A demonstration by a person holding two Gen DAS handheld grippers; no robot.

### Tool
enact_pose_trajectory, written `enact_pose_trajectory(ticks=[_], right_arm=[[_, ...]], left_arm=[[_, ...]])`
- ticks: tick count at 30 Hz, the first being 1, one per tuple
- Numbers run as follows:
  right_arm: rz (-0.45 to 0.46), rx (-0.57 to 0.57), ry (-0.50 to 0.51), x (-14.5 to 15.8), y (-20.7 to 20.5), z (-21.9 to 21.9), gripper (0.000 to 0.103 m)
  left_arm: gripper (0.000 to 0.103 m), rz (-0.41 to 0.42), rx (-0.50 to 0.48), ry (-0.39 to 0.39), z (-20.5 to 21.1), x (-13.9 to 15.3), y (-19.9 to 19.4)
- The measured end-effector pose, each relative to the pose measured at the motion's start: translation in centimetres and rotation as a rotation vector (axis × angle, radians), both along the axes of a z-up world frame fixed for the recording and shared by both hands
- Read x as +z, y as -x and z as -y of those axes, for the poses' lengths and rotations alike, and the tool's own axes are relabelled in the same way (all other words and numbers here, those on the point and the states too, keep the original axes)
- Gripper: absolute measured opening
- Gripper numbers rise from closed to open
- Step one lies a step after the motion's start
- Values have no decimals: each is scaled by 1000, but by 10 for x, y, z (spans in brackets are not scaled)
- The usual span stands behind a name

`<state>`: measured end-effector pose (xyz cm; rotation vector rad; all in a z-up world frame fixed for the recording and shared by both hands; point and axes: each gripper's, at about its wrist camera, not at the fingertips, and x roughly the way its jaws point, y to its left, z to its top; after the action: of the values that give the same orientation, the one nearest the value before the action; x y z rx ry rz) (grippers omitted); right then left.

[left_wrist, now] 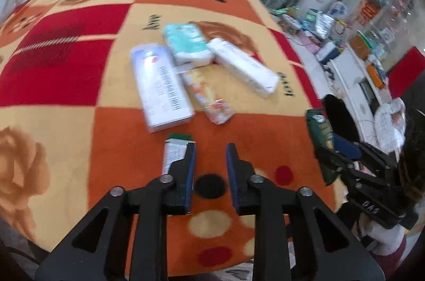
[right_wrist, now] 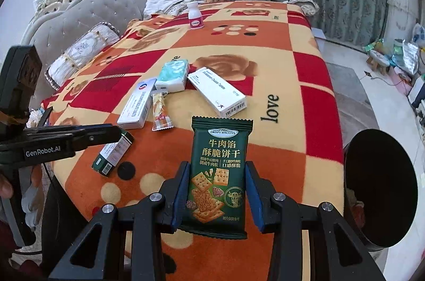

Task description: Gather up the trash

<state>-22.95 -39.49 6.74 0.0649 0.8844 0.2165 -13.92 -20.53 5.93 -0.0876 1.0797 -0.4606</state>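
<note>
My right gripper (right_wrist: 215,172) is shut on a green biscuit packet (right_wrist: 219,174) and holds it upright above the bed's near edge; the packet also shows in the left wrist view (left_wrist: 320,137). A black bin (right_wrist: 379,190) stands to the right of it. My left gripper (left_wrist: 211,151) is open and empty, just above a small green-and-white box (left_wrist: 174,151), which lies beside its left finger. On the blanket lie a white box (left_wrist: 162,84), a snack sachet (left_wrist: 207,95), a teal tissue pack (left_wrist: 186,42) and a long white box (left_wrist: 244,66).
A patterned orange and red blanket (right_wrist: 292,84) covers the bed. A small white bottle (right_wrist: 195,15) with a pink label stands at the far end. Pillows (right_wrist: 82,52) and a padded headboard are at left. Clutter covers the floor at right (left_wrist: 345,42).
</note>
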Motion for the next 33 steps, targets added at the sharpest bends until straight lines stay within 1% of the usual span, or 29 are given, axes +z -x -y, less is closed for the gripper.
enact_pose_trajectory(ticks=[1,3,5,8,9,11,12,14,18,28,33], right_arm=[[-2,3,-3,-1,0,-2,39],[-7,13,-4,-3,-1,-5,39],[-12,24,-4,-6,-3,-8,39],[-21,37,-7,-8,-5,-11,39],[-23,40,-5,-9,-6,-12,39],[-26,43,-5,-10,-6,-13,39],[-28,43,-5,-11,-6,-12,39],[-29,40,-4,-11,-5,-10,39],[-30,21,-4,-11,-5,-2,39],[-4,-39,-15,-1,0,26,39],[11,-93,-22,4,6,50,39]], left_arm=[[33,-2,14,-4,-5,-3,0],[40,-19,27,-3,-11,-9,-1],[40,-37,17,-12,-10,-16,0],[40,-31,-8,-68,-2,-25,5],[39,-31,-11,-83,0,-28,5],[21,-37,-11,-88,2,-34,2],[20,-39,-11,-91,3,-35,2],[20,-32,-24,-67,6,-31,2],[20,10,-54,-64,21,-18,5],[20,56,-159,-51,85,5,8],[20,83,-209,-52,116,13,9]])
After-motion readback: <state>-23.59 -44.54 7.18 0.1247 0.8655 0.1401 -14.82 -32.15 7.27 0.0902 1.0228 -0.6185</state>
